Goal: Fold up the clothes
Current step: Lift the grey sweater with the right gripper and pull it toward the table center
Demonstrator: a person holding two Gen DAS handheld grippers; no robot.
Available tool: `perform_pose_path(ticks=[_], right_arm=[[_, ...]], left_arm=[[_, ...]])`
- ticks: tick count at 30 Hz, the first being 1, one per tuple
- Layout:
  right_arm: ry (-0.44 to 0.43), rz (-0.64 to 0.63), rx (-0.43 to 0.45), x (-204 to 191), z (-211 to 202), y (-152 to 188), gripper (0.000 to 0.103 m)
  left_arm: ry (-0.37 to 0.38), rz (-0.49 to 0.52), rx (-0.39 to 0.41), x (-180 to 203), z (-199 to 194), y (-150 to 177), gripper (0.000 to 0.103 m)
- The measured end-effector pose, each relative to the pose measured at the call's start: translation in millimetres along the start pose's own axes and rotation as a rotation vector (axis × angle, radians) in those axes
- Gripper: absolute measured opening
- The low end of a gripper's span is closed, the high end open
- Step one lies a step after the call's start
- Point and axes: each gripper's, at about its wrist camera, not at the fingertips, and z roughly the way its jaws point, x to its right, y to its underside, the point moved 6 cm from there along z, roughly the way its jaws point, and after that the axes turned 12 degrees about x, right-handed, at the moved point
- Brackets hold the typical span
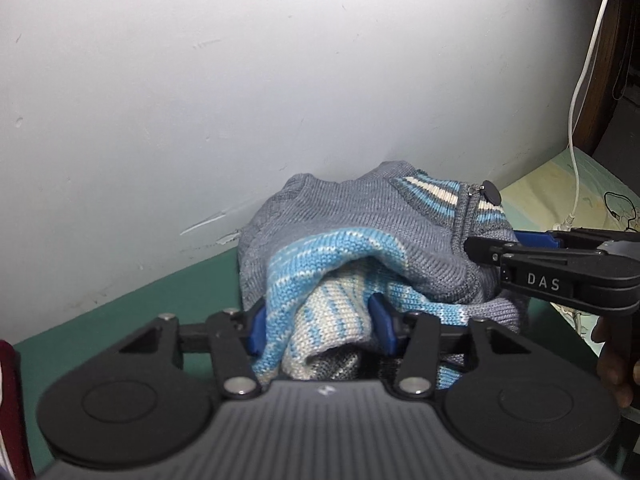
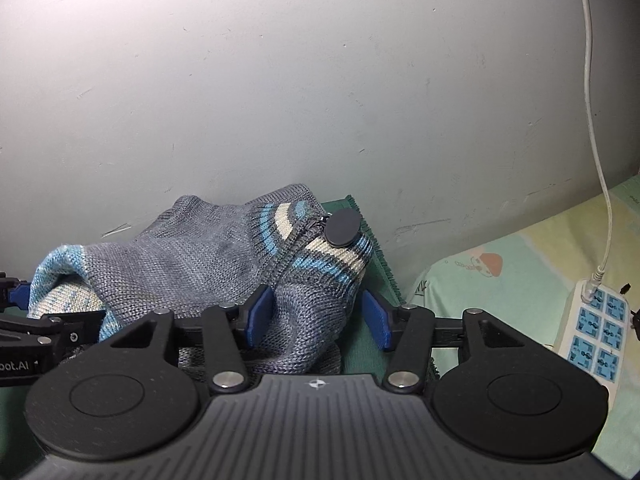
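A grey knitted sweater [image 1: 360, 232] with blue and cream stripes lies bunched against the wall on a green mat [image 1: 140, 312]. My left gripper [image 1: 318, 328] has its blue pads pressed on a blue-and-cream striped fold at the sweater's near edge. In the right wrist view the sweater [image 2: 192, 256] shows its zipped collar and a round dark zipper pull [image 2: 342, 227]. My right gripper [image 2: 318, 320] stands open around the grey part below the collar: its left pad is at the knit, and green mat shows in the gap beside the right pad.
The white wall rises just behind the sweater. To the right lie a pale patterned bed sheet [image 2: 500, 280] and a white power strip [image 2: 600, 332] with a white cable [image 2: 588, 80] hanging into it. A hand [image 1: 616, 364] shows at the right edge.
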Motion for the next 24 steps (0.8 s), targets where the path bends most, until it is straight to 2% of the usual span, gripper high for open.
perform_pose_path(ticks=[2, 4, 7, 13, 18, 24], right_arm=[[-0.001, -0.045, 0.003, -3.5, -3.8, -2.6, 0.031], [0.004, -0.095, 0.009, -7.3, -8.3, -5.6, 0.021], [0.002, -0.093, 0.028, -10.6, -18.9, -8.9, 0.016], [-0.039, -0.128, 0.106, -16.4, -56.3, -19.0, 0.015], [-0.118, -0.182, 0.165, -26.1, -106.2, -27.2, 0.015], [-0.238, -0.214, 0.136, -36.5, -170.0, -15.5, 0.015]], left_arm=[[0.002, -0.008, 0.004, -2.3, -5.4, -0.5, 0.031], [0.004, -0.007, 0.007, -5.2, -10.8, 0.1, 0.028], [-0.011, 0.006, 0.01, -6.5, -15.5, 1.7, 0.024], [-0.016, 0.016, 0.072, -0.6, -57.8, 3.3, 0.023], [-0.016, 0.02, 0.093, 9.9, -105.9, 18.3, 0.022], [-0.038, -0.007, 0.058, 20.2, -170.5, 60.0, 0.022]])
